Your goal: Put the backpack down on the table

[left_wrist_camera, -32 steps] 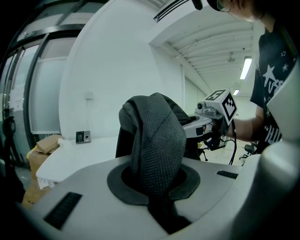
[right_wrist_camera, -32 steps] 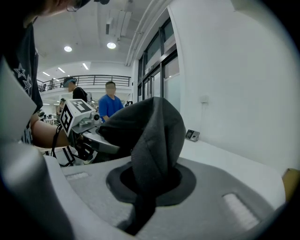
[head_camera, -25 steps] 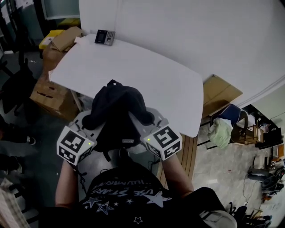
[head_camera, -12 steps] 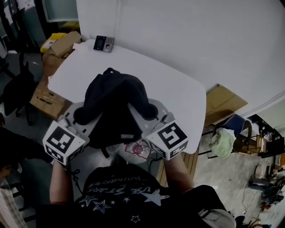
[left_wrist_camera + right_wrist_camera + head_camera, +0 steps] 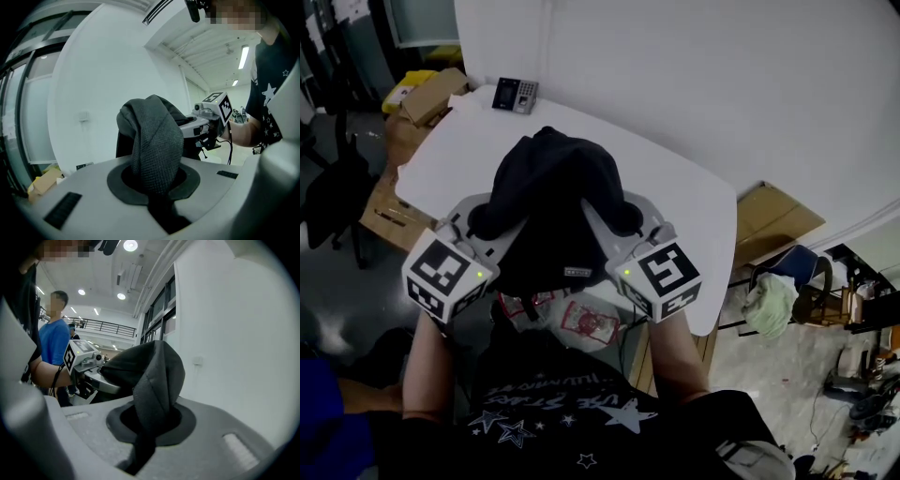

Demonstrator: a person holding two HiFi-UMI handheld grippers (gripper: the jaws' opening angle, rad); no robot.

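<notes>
The black backpack hangs between both grippers, over the near edge of the table. The left gripper and the right gripper each pinch a fold of its fabric. It seems soft, limp and fairly light.

The person wore a black short-sleeved T-shirt printed with white stars and lettering. The left hand-held gripper and the right hand-held gripper were pale grey. Each bore a white cube with black square markers and a green light. A black cable trailed by the right wrist.
</notes>
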